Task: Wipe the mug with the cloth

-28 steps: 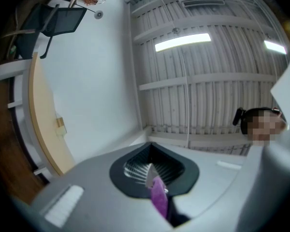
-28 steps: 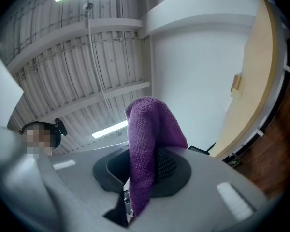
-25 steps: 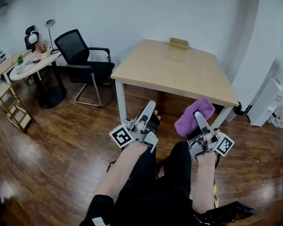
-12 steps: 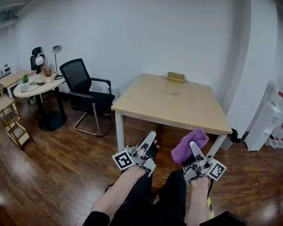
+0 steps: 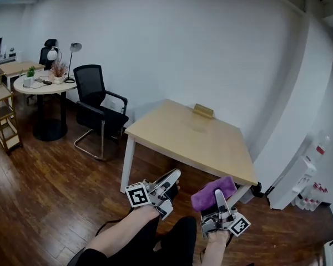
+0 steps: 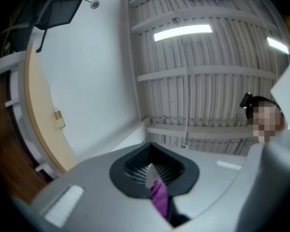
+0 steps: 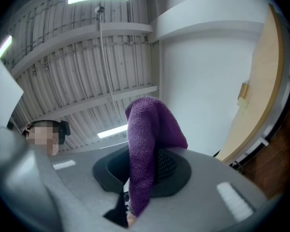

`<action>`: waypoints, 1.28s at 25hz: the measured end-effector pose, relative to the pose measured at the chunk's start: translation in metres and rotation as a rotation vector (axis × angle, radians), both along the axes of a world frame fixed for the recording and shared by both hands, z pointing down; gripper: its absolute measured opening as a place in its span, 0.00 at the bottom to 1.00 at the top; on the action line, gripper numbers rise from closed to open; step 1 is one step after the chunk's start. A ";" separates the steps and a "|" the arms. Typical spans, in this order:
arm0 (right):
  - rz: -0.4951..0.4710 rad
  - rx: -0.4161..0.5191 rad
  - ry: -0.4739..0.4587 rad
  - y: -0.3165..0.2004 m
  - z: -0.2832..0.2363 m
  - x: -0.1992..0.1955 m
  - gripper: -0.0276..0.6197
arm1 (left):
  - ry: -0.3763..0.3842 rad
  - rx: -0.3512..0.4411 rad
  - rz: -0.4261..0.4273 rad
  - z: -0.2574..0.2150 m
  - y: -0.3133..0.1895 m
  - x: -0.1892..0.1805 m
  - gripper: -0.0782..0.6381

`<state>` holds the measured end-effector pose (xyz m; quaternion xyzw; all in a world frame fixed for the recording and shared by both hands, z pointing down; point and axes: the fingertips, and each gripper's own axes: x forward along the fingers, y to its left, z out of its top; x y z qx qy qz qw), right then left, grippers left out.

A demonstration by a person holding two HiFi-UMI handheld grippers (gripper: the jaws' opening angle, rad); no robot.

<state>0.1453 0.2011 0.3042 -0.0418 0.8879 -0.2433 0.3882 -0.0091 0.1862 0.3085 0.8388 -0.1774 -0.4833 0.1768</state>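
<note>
Tongs both held low and angled upward: left tongs (image 5: 175, 175) pressed together, right tongs (image 5: 217, 193) pinching the purple cloth (image 5: 206, 197). Light wooden worktop (image 5: 183, 137) stands just ahead, with a black office chair (image 5: 97, 107) at its left. Cloth bunches over the right tongs' tips, short of the worktop's near edge. Small wooden block (image 5: 203, 111) sits at the worktop's far edge.

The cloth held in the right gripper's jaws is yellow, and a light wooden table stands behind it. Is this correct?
Not quite. The cloth is purple, not yellow; the right gripper view shows it clearly. The rest holds: the right gripper holds it in its jaws, and a light wooden table stands behind it.
</note>
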 end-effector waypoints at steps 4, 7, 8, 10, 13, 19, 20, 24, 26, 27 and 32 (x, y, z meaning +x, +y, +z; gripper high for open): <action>0.009 -0.001 0.008 0.000 0.000 0.006 0.13 | -0.002 -0.006 -0.006 0.003 0.000 0.006 0.11; 0.029 0.008 0.024 -0.002 -0.001 0.008 0.13 | 0.000 0.004 0.001 0.000 -0.001 0.008 0.11; 0.035 0.017 0.031 -0.001 -0.001 0.009 0.13 | -0.002 0.007 0.002 -0.001 -0.001 0.009 0.11; 0.042 0.031 0.043 0.001 -0.004 0.009 0.13 | -0.013 0.011 -0.007 -0.003 0.001 0.009 0.11; 0.044 0.042 0.049 0.003 -0.007 0.007 0.13 | -0.014 0.020 -0.008 -0.005 0.003 0.009 0.11; 0.045 0.047 0.051 0.005 -0.006 0.006 0.13 | -0.031 0.025 -0.022 -0.008 0.006 0.008 0.11; 0.046 0.049 0.052 0.006 -0.005 0.006 0.13 | -0.037 0.024 -0.027 -0.007 0.007 0.007 0.11; 0.040 0.058 0.053 0.010 -0.004 0.001 0.13 | -0.032 0.033 -0.024 -0.005 0.012 0.003 0.11; 0.037 0.058 0.053 0.009 -0.005 0.001 0.13 | -0.025 0.033 -0.020 -0.007 0.012 0.004 0.11; 0.037 0.058 0.054 0.008 -0.006 0.001 0.13 | -0.024 0.034 -0.019 -0.007 0.011 0.005 0.11; 0.025 0.057 0.054 -0.001 -0.009 0.001 0.13 | -0.039 0.053 -0.052 -0.015 0.005 0.003 0.11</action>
